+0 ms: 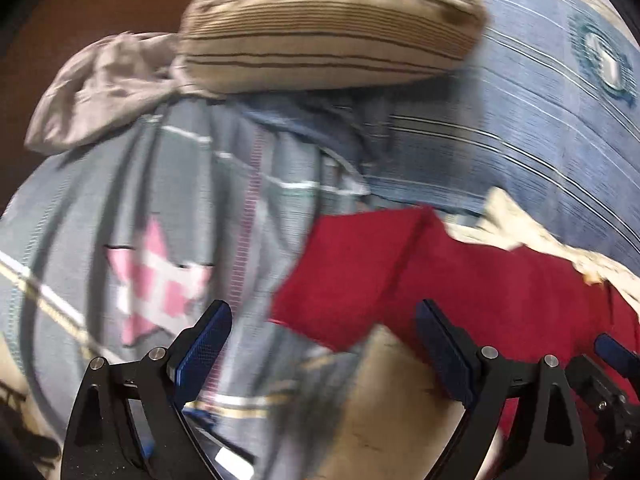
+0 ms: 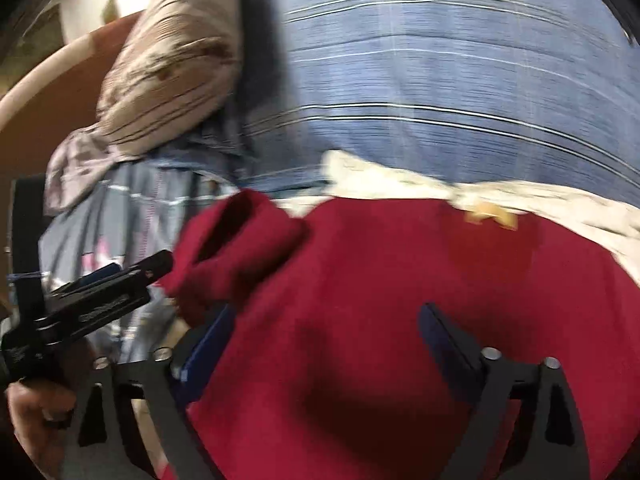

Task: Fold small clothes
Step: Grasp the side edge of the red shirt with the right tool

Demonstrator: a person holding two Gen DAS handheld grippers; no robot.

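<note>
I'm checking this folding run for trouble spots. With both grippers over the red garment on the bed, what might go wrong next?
1. The red garment lies on a cream cloth; a low pinch by the right gripper may catch both layers.
2. Its bunched sleeve may get folded in crooked.
3. The left gripper hangs open at the garment's edge and may grab the grey star blanket instead.

— From the left wrist we look forward and down along the left gripper, close over the bed, red garment at the right finger.

— From the right wrist we look down along the right gripper, nearer that cloth. We share the garment, striped pillow and blue sheet beyond both tongs.
</note>
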